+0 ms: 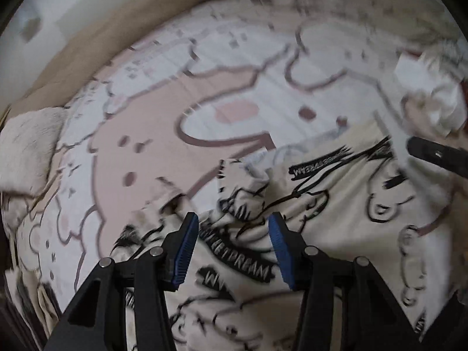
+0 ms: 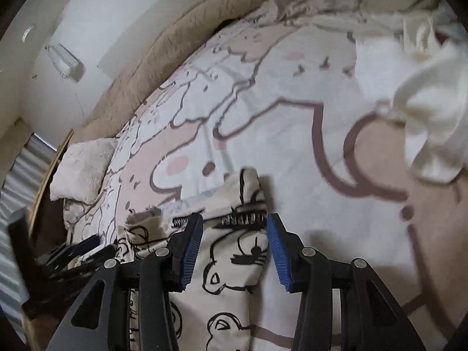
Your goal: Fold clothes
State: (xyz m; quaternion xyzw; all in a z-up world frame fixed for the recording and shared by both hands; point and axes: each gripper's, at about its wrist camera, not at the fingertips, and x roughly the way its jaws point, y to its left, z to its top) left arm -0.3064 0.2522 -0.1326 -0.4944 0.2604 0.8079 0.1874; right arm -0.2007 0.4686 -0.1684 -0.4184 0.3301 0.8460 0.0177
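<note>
The shirt [image 1: 307, 204], cream with black cartoon print, lies on the bedspread [image 1: 181, 117], half gathered. In the left wrist view it fills the lower half from about 4 to 7 o'clock, with a bunched fold [image 1: 242, 190] poking up just above the jaws. In the right wrist view the shirt [image 2: 234, 263] runs as a narrow folded strip from 6 o'clock up to centre, its tip [image 2: 248, 181] raised at about 12 o'clock of the jaws.

The left gripper [image 1: 233, 248] hangs over the print with its jaws partly apart; cloth shows between the blue pads [image 1: 187, 251], but the pads do not press it, so it holds nothing. The right gripper [image 2: 235, 248] is likewise about half open, straddling the strip without pinching it. The left view is smeared by motion, so fine contact is hard to judge. The right gripper's tip [image 1: 435, 155] shows at 3 o'clock in the left view.

By my reading, one fold is laid and both hands are free, between grasps. The next move calls for picking fresh hold points: the bunched fold wants flattening, then each gripper should close on an edge of the strip so it can be doubled over evenly. A white garment [image 2: 433, 122] waits at 2 o'clock, well apart.
</note>
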